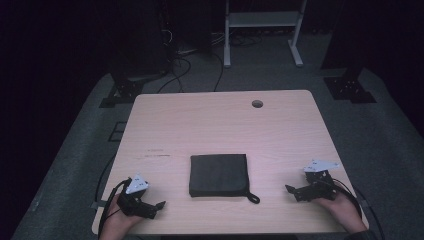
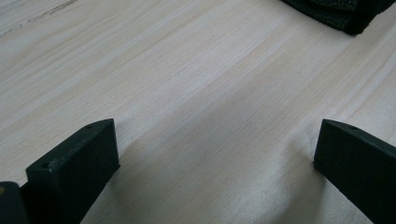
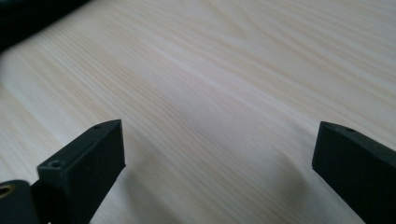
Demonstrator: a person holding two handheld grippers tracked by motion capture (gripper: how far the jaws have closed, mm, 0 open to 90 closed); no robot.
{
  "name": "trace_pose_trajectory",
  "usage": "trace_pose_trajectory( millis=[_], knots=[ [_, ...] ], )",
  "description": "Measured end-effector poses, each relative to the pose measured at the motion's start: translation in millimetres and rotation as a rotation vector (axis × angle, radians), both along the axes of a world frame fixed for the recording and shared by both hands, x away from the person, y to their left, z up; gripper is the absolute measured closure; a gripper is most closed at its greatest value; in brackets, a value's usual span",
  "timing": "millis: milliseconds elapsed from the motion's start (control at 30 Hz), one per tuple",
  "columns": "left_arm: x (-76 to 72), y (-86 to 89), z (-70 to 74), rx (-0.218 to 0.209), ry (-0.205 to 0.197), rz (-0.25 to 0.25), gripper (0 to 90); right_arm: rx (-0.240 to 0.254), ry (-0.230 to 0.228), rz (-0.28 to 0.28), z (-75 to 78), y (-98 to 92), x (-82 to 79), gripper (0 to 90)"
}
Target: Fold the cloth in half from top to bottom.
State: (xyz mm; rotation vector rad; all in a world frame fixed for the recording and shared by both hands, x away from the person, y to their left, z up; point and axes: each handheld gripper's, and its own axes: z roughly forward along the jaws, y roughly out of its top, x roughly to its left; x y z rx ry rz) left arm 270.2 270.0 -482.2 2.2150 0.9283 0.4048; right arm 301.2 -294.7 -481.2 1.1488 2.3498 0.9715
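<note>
Dark floor and cables surround a pale wooden counter (image 1: 210,120) that carries one item. On the near left edge the left tool (image 1: 159,205) rests low in the person's hand, its jaws spread wide with bare wood between them; the left gripper view shows the same gap, and a corner of dark fabric at its top right. On the near right edge the right tool (image 1: 292,192) sits in the other hand, jaws likewise released and holding nothing, with plain wood grain ahead of it in the right gripper view. Both tools point inward toward the middle.

Between them, well apart from either, lies the black cloth (image 1: 219,174), folded into a neat, nearly square stack with straight edges. A small loop (image 1: 253,198) sticks out at its near right corner. Beyond it is a round cable hole (image 1: 257,104) near the far edge of the counter.

Judging from this layout, the folding looks finished: the cloth is compact, squared and lying flat near the centre, and neither tool touches it. Little seems left, perhaps only tucking in the loop or moving the stack, if anything is wanted at all.
</note>
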Motion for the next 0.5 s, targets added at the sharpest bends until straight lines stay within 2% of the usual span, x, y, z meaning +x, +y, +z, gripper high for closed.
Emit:
trace_pose_trajectory(
  millis=[67, 200, 500],
  knots=[
    [-0.2, 0.9, -0.8, -0.006, -0.007, -0.004, 0.0, -0.011, 0.010, -0.010, -3.5, -3.6, -0.9, 1.5],
    [-0.3, 1.3, -1.3, -0.010, -0.010, -0.007, 0.0, 0.010, 0.016, -0.020, -5.3, -7.8, -1.4, 1.3],
    [0.7, -0.5, -1.2, -0.011, -0.009, -0.008, 0.0, 0.018, 0.008, -0.019, -6.6, -9.0, -1.4, 1.1]
  ],
)
